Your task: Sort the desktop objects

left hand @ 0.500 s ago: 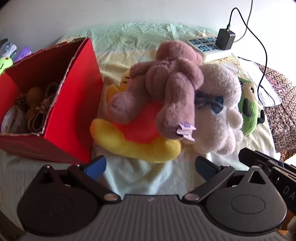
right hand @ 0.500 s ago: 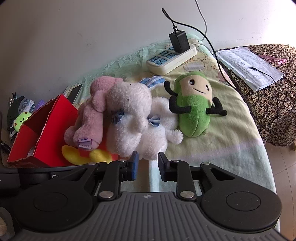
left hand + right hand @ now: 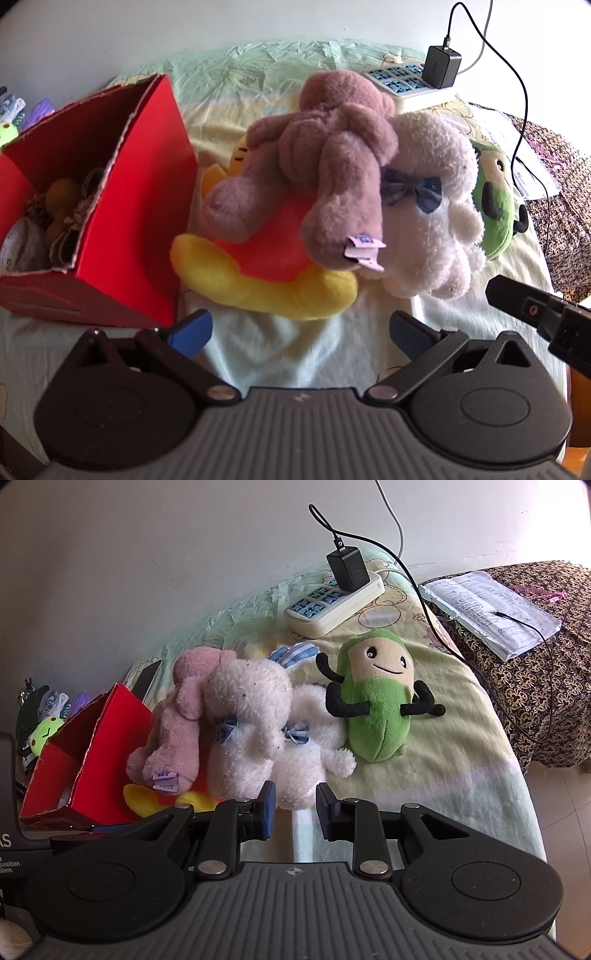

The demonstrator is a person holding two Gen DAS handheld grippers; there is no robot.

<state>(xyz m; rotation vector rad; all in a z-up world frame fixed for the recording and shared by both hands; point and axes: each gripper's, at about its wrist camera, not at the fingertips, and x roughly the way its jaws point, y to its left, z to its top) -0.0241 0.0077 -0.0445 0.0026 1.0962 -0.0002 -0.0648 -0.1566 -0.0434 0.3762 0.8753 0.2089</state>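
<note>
— Four soft toys lie bunched together on the bed (image 3: 461,775), which is spread with a pale green and yellow sheet. How do they sit?

— A mauve plush (image 3: 332,177) with a sewn label sprawls over a flat yellow and orange-red plush (image 3: 266,273). A fluffy white plush (image 3: 432,221) with dark blue bows presses against its right side. The green plush (image 3: 376,716) lies beside the white one, toward the bed's right edge.

— What does each camera add?

— Only the right wrist view shows the green toy whole: a smiling cream face and thin black arms. The left wrist view catches just a sliver of it behind the white one. That view looks into the red cardboard box (image 3: 122,221) near the left edge, where brownish, stringy items lie heaped; I cannot tell what they are. From the right, only the box's torn rim and outer wall show.

— And the tools?

— The left hand-held gripper (image 3: 299,328) hangs just short of the yellow toy, its blue-padded fingers spread wide and holding nothing. The right hand-held gripper (image 3: 293,803) sits in front of the white toy with fingers parted by a narrow gap, also empty. Its black tip pokes into the left view.

— Anything at the far edge?

— A white power strip (image 3: 332,603) with blue sockets and a black adapter (image 3: 349,570) plugged in. Printed papers (image 3: 491,609) rest on a brown patterned cloth (image 3: 546,686) to the right.
</note>
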